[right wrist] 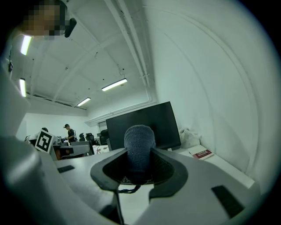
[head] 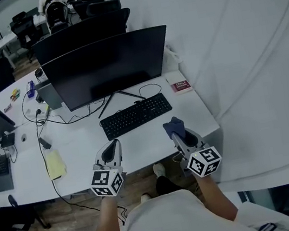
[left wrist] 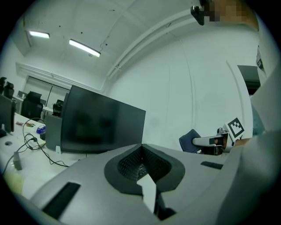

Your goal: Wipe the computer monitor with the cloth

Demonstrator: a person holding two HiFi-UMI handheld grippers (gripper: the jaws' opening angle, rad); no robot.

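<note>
Between the right gripper jaws: cloth, clamped. Left gripper closed, empty. Monitor ahead, past the keyboard. Wipe likely not started; next, reach forward and press cloth to screen.

matt plastic, fuzzy cloth, faint sheen on the screen
the dark blue fuzzy cloth looks soft and napped, with a loose thread hanging under it. the left gripper and the right gripper have smooth, matt grey plastic shells, and the black pads inside their jaws carry a fine ribbed grain that looks rubbery. the wide black computer monitor has a dark screen with a faint sheen in a matt black frame. the flat black keyboard is matt plastic. the white surface is smooth with a low sheen. the brown floor shows wood-grain planks.
</note>
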